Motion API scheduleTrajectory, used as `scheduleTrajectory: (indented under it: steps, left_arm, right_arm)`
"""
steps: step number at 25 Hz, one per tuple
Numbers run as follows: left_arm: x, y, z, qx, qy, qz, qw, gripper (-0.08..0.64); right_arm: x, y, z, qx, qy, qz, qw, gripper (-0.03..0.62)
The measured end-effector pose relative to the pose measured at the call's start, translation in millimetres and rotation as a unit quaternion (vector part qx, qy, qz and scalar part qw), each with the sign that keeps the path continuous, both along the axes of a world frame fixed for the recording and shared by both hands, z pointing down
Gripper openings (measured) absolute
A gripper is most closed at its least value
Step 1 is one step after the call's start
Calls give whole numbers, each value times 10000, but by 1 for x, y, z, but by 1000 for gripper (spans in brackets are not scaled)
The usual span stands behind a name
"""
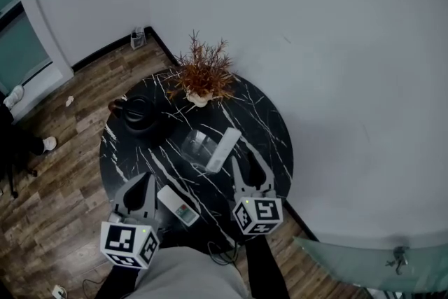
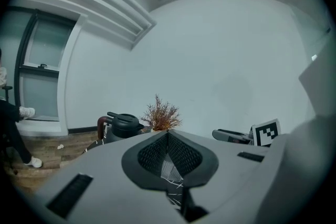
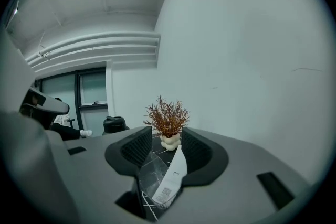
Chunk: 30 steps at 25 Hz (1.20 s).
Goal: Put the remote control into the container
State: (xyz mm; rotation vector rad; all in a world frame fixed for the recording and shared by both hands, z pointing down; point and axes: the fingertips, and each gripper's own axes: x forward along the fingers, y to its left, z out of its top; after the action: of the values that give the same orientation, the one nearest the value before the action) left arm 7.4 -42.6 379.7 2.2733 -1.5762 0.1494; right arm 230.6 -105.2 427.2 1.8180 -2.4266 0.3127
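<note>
A clear plastic container (image 1: 197, 145) stands near the middle of the round black marble table (image 1: 271, 124). A long white remote control (image 1: 223, 149) leans in it, one end sticking out over the rim. In the right gripper view the container (image 3: 148, 181) and the remote (image 3: 174, 178) stand a little ahead of the jaws. My right gripper (image 1: 250, 164) (image 3: 166, 137) is open and holds nothing. A second white remote (image 1: 178, 205) with coloured buttons lies flat beside my left gripper (image 1: 138, 190) (image 2: 168, 135), whose jaws meet at the tips with nothing between them.
A potted dried plant (image 1: 203, 75) (image 3: 168, 119) stands at the table's far edge. A black kettle (image 1: 138, 113) (image 2: 124, 125) sits at the far left. A white wall curves close behind the table. Wooden floor and a person's shoes (image 1: 47, 143) lie to the left.
</note>
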Motion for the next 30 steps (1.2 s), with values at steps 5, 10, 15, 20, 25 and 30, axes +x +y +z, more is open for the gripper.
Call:
scheduleTrajectory:
  steps: [5,10,15,20,25,30]
  left_arm:
    - [3,3,-4,65,0,58,10000,8]
    - [3,7,-5,77,-56,46,9999,8]
    - [2,8,-7,104,-103,55,9999,8]
    - [1,8,-7,136,-95,45,9999,8]
    - [0,7,-7,118,-95,28,9999,8]
    - [-5,7,-7,107,-41,-81,9999,8]
  right_arm:
    - [4,11,-2,20,93,110,9999,49]
    - [4,17,-2,6,101,124,9999,6]
    - [4,18,-3,10,109,114,9999,5]
    - [1,18,0,-23,93,66,9999,6]
    - [-2,18,3,-74,79,21,9999,5]
    - [-6,18,5,-115,65,-53,9999,6]
